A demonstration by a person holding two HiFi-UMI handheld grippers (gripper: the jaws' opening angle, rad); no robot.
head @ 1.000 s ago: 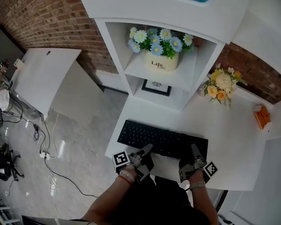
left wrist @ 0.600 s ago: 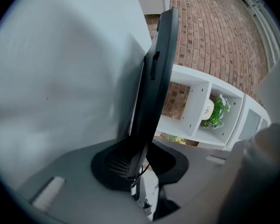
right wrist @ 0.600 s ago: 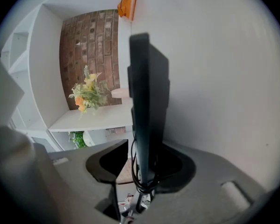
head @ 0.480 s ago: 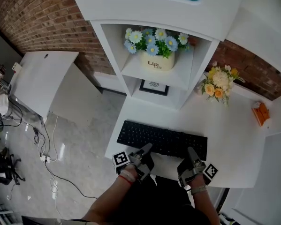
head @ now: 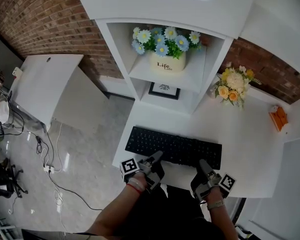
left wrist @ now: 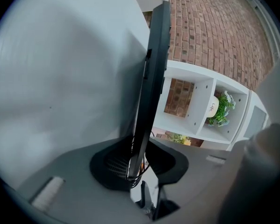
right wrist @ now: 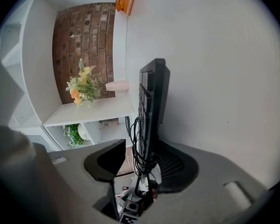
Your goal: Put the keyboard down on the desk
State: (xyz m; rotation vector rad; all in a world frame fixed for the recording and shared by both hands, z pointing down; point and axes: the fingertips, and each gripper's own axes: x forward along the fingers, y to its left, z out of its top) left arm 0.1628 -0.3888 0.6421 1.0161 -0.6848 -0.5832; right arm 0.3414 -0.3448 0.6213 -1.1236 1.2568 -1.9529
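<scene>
The black keyboard lies flat on the white desk, near its front edge. My left gripper is at the keyboard's near left edge. In the left gripper view the thin keyboard edge runs between the jaws of that gripper, which are shut on it. My right gripper is at the near right edge. Its jaws are opening: the keyboard and its coiled black cable stand between the jaws of the right gripper, with one pad clearly apart from it.
A white shelf unit behind the desk holds a pot of blue flowers and a small framed picture. A yellow bouquet and an orange object sit at the right. A white side table stands left, with cables on the floor.
The right gripper's jaws have spread and it has drawn back slightly toward the person. The keyboard stays on the desk and the left gripper has not moved.
</scene>
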